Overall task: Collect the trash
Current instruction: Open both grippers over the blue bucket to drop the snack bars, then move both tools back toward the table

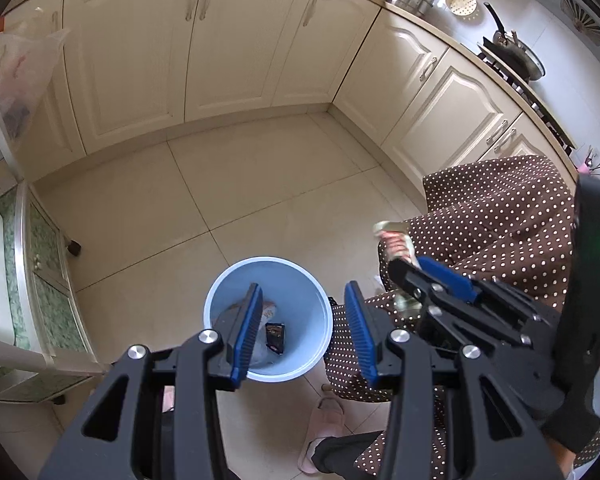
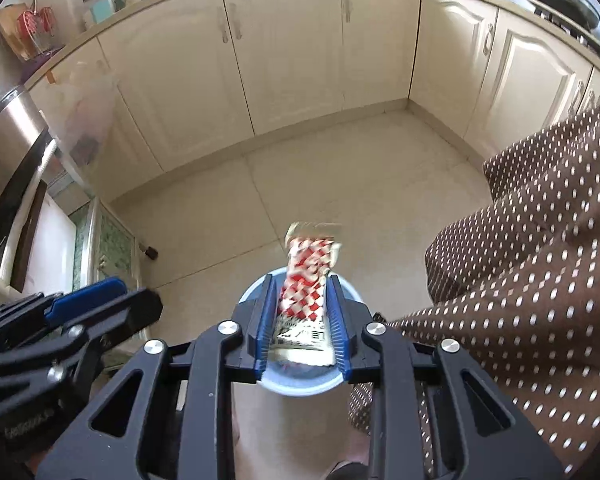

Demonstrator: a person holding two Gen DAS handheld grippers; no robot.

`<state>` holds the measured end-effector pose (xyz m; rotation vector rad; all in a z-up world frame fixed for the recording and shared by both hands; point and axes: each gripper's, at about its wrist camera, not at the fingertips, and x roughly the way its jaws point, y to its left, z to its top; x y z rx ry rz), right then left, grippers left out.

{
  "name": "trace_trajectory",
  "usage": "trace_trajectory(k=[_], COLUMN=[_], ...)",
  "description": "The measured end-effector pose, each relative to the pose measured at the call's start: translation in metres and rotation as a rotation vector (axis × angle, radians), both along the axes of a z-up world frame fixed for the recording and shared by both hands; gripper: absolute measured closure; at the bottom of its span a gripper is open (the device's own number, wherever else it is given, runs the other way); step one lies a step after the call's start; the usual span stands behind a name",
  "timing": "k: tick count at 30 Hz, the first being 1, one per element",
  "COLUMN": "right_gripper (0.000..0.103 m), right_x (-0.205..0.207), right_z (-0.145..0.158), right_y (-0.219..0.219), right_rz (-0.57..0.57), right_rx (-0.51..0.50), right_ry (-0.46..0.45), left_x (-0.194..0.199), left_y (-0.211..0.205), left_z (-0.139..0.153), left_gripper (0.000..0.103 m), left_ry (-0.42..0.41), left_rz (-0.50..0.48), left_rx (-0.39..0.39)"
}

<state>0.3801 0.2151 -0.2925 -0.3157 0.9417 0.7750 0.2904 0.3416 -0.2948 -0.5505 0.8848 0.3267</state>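
The right gripper holds a red-and-white checkered snack wrapper upright between its 2 blue pads; the wrapper's sides lie against both pads, though blur hides how firmly they press. It hangs directly above the light blue trash bin, its crimped top edge sticking out past the fingertips. The left gripper is empty, its jaws standing apart, and it points down over the same bin. Inside the bin lie a dark wrapper and other pale scraps. Right of the bin hangs brown polka-dot fabric. A pink slipper sits on the tile floor just beside the bin, nearer the cameras. Cream cabinets stand well beyond the bin.
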Motion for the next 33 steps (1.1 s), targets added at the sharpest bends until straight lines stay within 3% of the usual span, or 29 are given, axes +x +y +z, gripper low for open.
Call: trace_trajectory(k=[9, 17, 24, 33], right_gripper=[0.071, 0.064, 0.055, 0.049], right_x=[-0.012, -0.043, -0.075, -0.074], right_z=[0.029, 0.091, 0.153, 0.187], right_y=[-0.019, -0.067, -0.128, -0.237], right_rz=[-0.016, -0.069, -0.146, -0.322], right_rx=[-0.004, 0.071, 0.145, 0.157], right_ry=[-0.075, -0.166, -0.293, -0.369], left_x=[-0.01, -0.027, -0.041, -0.017], left_y=[-0.012, -0.044, -0.097, -0.203], left_z=[0.025, 0.077, 0.132, 0.171], left_gripper=[0.061, 0.061, 0.054, 0.05], left_ry=[-0.042, -0.13, -0.225, -0.274], left_rz=[-0.017, -0.056, -0.127, -0.321], left_rx=[0.026, 0.08, 0.146, 0.209])
